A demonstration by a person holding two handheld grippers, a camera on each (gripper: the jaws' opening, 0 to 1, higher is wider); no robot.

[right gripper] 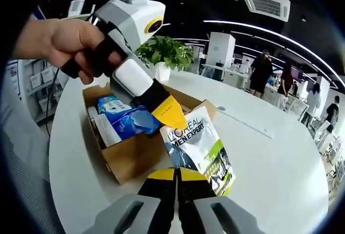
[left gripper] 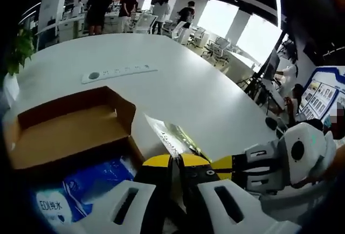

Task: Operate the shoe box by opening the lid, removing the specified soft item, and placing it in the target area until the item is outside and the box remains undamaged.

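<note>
1. While the pouch (right gripper: pixel 198 149) hangs outside the box (right gripper: pixel 129 156), over the bench (right gripper: pixel 280 153), its long axis runs from the left tongs (right gripper: pixel 171 116) down toward the right tongs (right gripper: pixel 176 176).
2. Left tongs are clamped on the pouch's top edge.
3. Right tongs look closed just beside the pouch's lower edge; I cannot tell if they grip it.

The left gripper view looks close across the open shoe box (left gripper: pixel 64 131); the right gripper view faces it oppositely, sharing the pouch (right gripper: pixel 199 150).
</note>
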